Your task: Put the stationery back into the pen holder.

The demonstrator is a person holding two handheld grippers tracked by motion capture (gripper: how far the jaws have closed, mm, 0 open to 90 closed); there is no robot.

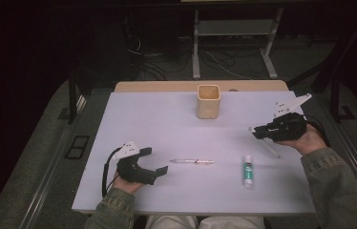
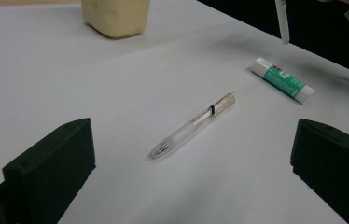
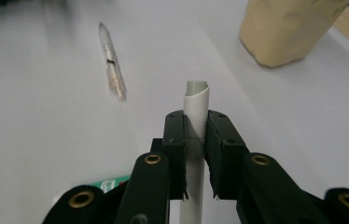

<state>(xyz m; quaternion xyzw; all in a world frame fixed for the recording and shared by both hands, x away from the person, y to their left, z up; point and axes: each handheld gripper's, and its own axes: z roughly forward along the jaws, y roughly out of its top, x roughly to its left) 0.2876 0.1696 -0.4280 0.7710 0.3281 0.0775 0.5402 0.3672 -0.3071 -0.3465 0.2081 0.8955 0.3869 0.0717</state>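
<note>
My left tool (image 1: pixel 156 161) released, low over the tabletop (image 1: pixel 143 124), clear pen (image 1: pixel 193 161) lying crosswise, glue stick (image 1: pixel 247 171) pointing away, my right tool (image 1: pixel 253 130) clenched on a white pen (image 1: pixel 268 147), lifted, slanting down toward me.

Two hand-held grippers, one at rest, one clamped

The left black two-jaw gripper (image 1: pixel 155 161) sits low at the near left, its jaws spread wide, the hand (image 1: pixel 128 177) wrapped round its body below a denim sleeve. The right black gripper (image 1: pixel 254 131) is raised at the far right, pointing left, jaws pinched together on a slim white pen (image 3: pixel 196 140).
</note>
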